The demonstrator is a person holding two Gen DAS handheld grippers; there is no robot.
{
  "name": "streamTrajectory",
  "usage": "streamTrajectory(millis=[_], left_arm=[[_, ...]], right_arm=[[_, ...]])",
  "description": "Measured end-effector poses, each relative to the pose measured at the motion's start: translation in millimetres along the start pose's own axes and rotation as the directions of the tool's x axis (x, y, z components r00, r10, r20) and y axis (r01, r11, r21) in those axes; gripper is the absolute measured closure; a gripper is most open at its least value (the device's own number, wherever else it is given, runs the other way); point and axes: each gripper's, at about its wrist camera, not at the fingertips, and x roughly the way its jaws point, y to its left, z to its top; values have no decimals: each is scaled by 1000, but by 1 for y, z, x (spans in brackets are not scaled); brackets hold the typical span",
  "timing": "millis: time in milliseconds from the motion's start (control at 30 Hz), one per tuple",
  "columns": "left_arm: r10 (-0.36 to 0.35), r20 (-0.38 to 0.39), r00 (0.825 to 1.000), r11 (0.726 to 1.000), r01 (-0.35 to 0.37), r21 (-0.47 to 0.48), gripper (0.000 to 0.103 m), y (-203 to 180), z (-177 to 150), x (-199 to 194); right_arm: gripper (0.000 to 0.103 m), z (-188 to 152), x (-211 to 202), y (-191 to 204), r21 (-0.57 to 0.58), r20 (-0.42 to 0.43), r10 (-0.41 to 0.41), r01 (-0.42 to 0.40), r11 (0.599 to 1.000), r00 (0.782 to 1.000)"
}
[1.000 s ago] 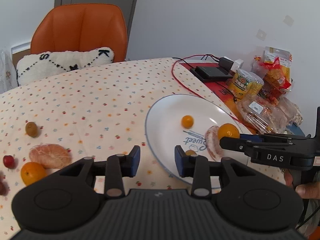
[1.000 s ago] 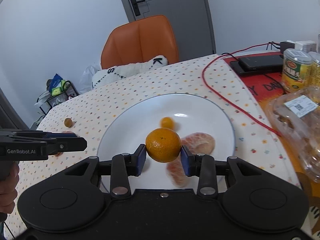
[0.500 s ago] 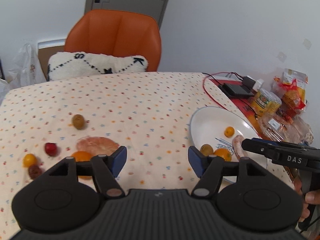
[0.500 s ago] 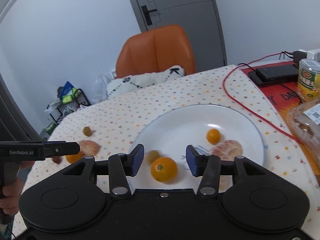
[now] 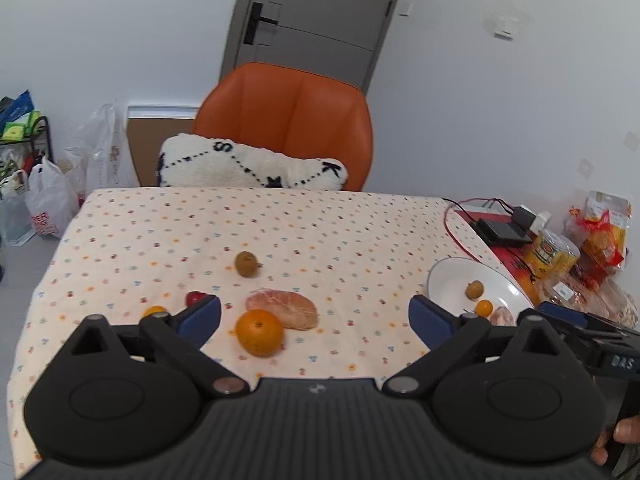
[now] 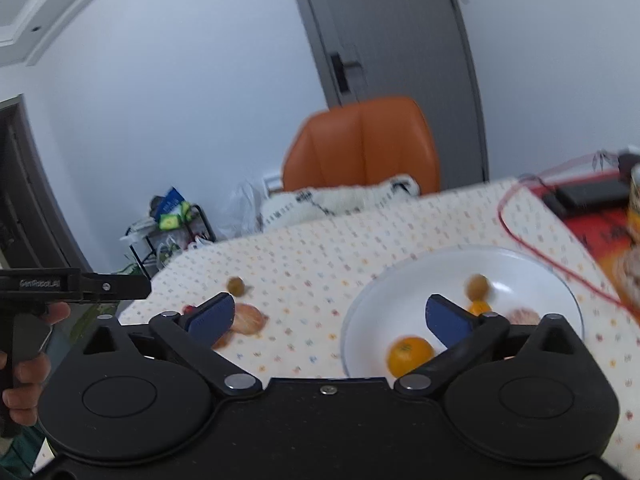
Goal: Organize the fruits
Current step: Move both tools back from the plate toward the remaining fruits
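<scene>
Right gripper [image 6: 329,317] has dropped its orange [image 6: 410,355] on the plate [image 6: 362,312] | both jaws wide, empty | left gripper [image 5: 314,315]: centre table orange [image 5: 259,332] between jaws, close gently.

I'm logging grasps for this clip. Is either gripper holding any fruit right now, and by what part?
Nothing is held. The left gripper and right gripper are both open and empty; the orange lies on the plate.
</scene>
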Motion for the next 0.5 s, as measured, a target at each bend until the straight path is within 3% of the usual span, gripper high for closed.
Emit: streamTrajectory(millis=[400, 500], left_arm=[[48, 23, 999, 998, -47, -28, 0, 30, -12, -26], [69, 36, 997, 996, -67, -55, 0, 38, -19, -29]], right_arm=[[0, -13, 11, 59, -165, 12, 47, -45, 985, 999], [0, -20, 15, 68, -158, 5, 95, -93, 983, 995]])
